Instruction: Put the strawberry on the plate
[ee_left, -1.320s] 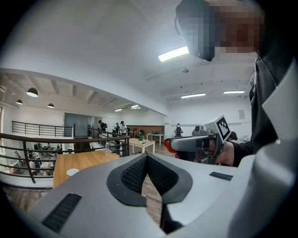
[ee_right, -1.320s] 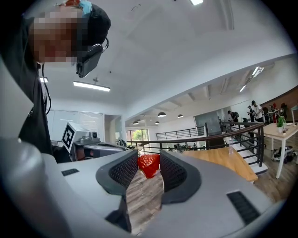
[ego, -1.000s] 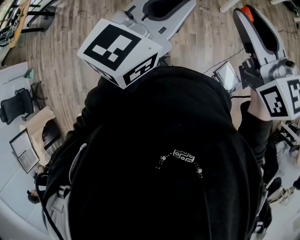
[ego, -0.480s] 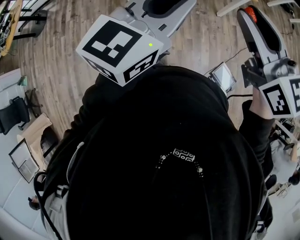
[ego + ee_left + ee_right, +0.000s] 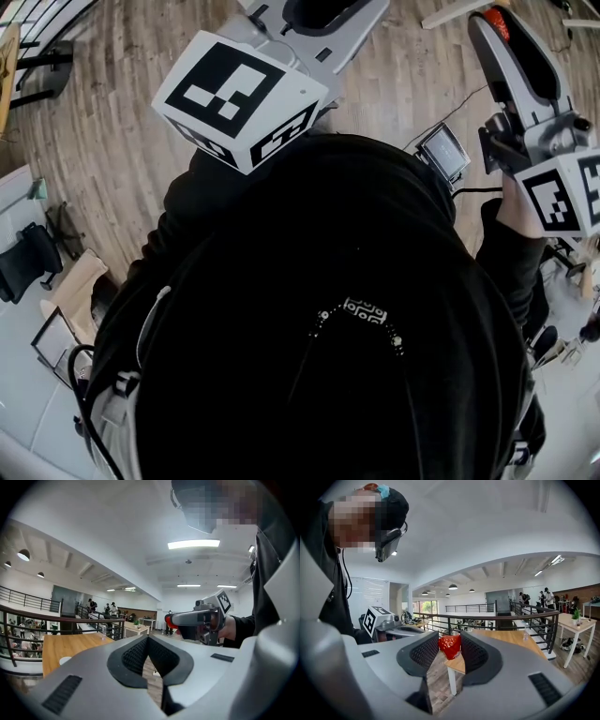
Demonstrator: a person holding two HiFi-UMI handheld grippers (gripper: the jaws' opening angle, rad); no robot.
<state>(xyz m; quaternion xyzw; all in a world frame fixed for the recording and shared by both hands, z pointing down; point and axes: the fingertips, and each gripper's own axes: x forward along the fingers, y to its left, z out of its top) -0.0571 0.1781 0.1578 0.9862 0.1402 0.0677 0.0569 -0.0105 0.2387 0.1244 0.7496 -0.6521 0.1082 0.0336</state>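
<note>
A red strawberry [image 5: 450, 646] sits pinched between the black pads of my right gripper [image 5: 450, 643], which is shut on it and held roughly level in the air. The berry also shows at that gripper's tip in the head view [image 5: 494, 21] and in the left gripper view [image 5: 170, 620]. My left gripper [image 5: 148, 638] is beside it, pads meeting at the tips with nothing between them; its marker cube [image 5: 239, 98] is at the top of the head view. A small white round rim [image 5: 64, 659] lies on a wooden table [image 5: 70, 646]; I cannot tell whether it is the plate.
My black clothing [image 5: 328, 328] fills most of the head view. Below is a wood-plank floor [image 5: 112, 141] with a small screen device [image 5: 442, 152] and an office chair [image 5: 26, 260]. A black railing [image 5: 511, 617] runs past a wooden table [image 5: 511, 637]. People stand far off.
The floor and the things on it have slid across the head view while both grippers keep their place before the body. The strawberry stays in the right gripper.
</note>
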